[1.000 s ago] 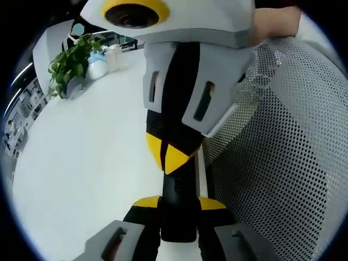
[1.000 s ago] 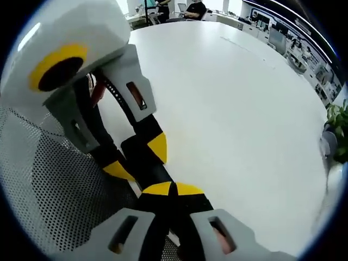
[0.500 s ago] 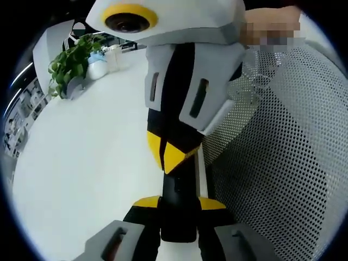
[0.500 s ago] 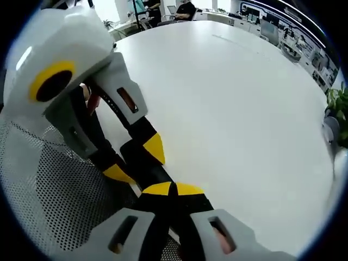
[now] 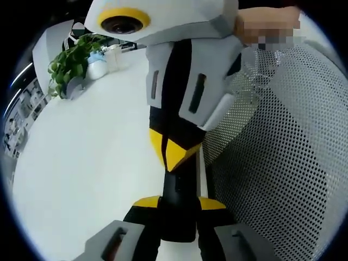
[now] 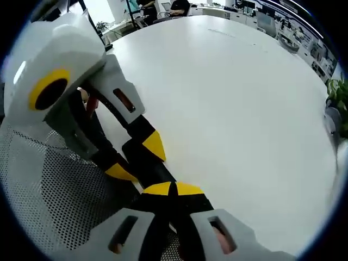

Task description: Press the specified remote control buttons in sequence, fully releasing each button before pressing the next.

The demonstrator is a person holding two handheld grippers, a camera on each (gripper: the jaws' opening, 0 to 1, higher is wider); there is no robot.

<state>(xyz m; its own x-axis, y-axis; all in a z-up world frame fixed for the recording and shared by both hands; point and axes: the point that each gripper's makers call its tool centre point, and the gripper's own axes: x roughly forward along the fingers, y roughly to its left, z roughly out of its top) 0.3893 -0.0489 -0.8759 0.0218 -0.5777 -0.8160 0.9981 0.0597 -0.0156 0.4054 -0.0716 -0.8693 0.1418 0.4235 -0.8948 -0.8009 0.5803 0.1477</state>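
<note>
Two hand-held grippers meet tip to tip over a white table (image 5: pixel 81 163), beside a white perforated mesh surface (image 5: pixel 283 163).

In the left gripper view, the left gripper (image 5: pixel 178 202) is clamped on the near end of a slim black remote control (image 5: pixel 178 201), its yellow-tipped fingers (image 5: pixel 145 202) pressed against either side of the dark body. The remote runs straight ahead from those fingers, lying along the mesh's edge. Just past them the right gripper (image 5: pixel 173 155) reaches in from above, its yellow tips drawn together into a point and resting on the remote's upper face (which button lies beneath cannot be made out). Far beyond the fingers and to their left, a green potted plant (image 5: pixel 70 65) stands with pale bottles (image 5: pixel 106 60) beside it.

In the right gripper view, the right gripper (image 6: pixel 173 188) shows its own two yellow tips closed against each other, with nothing between them, set down on the dark remote (image 6: pixel 157 174). Directly ahead and to the left, the left gripper (image 6: pixel 136 159) grips the remote from the opposite end. The mesh lies left of the fingers; the open tabletop spreads right, where people sit at its far end (image 6: pixel 176 6).
</note>
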